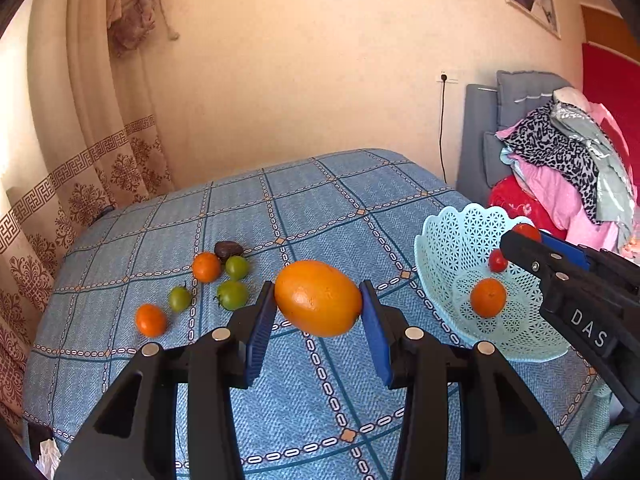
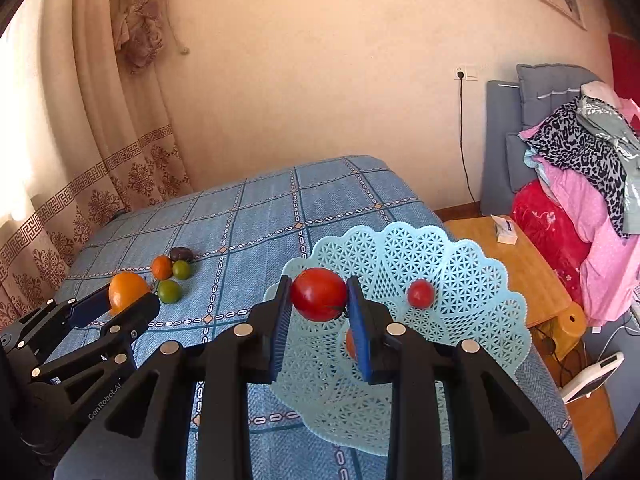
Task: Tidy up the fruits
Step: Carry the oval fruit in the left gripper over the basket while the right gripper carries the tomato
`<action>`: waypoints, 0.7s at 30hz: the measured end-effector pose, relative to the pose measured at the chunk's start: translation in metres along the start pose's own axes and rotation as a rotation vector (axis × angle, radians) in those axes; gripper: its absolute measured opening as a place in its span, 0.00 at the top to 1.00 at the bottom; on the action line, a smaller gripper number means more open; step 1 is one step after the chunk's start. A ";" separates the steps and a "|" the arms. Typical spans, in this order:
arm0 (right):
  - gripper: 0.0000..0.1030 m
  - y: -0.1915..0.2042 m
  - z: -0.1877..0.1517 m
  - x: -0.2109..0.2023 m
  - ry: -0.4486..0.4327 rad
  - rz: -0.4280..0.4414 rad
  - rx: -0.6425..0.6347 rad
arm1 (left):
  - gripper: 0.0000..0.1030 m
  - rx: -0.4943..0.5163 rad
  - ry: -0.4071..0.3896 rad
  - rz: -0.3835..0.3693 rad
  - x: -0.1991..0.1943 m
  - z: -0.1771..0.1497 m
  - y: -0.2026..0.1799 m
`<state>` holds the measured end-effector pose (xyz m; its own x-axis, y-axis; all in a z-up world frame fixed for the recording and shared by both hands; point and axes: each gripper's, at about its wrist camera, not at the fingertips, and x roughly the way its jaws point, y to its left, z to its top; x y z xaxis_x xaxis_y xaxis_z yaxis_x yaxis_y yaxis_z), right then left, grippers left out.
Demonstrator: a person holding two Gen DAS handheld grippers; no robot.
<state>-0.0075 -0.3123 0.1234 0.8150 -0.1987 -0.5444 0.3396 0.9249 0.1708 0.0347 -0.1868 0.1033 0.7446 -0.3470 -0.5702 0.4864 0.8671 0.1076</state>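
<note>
My left gripper (image 1: 319,300) is shut on a large orange (image 1: 318,298) and holds it above the blue checked cloth (image 1: 280,208). My right gripper (image 2: 319,294) is shut on a red tomato (image 2: 319,294) above the light blue lattice basket (image 2: 460,280). The basket (image 1: 448,240) holds a small tangerine (image 1: 488,297) and a small red tomato (image 2: 421,293). On the cloth to the left lie two tangerines (image 1: 206,267) (image 1: 151,320), three green tomatoes (image 1: 232,294) and a dark fruit (image 1: 228,250).
A patterned curtain (image 1: 80,160) hangs at the left. A wooden side table (image 2: 520,264) stands right of the bed, with a pile of clothes (image 2: 580,168) and a grey chair behind it. A cable hangs from a wall socket (image 2: 466,73).
</note>
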 end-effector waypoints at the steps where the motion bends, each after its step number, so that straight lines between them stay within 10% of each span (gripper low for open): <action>1: 0.72 -0.004 0.001 -0.001 -0.005 -0.009 0.004 | 0.59 0.006 0.002 -0.001 0.003 0.001 -0.004; 21: 0.72 -0.053 0.005 0.011 -0.001 -0.090 0.103 | 0.59 0.058 0.033 -0.082 0.036 0.024 -0.058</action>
<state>-0.0142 -0.3654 0.1126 0.7793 -0.2798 -0.5608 0.4578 0.8652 0.2046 0.0439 -0.2584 0.0963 0.6863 -0.4032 -0.6053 0.5715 0.8137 0.1059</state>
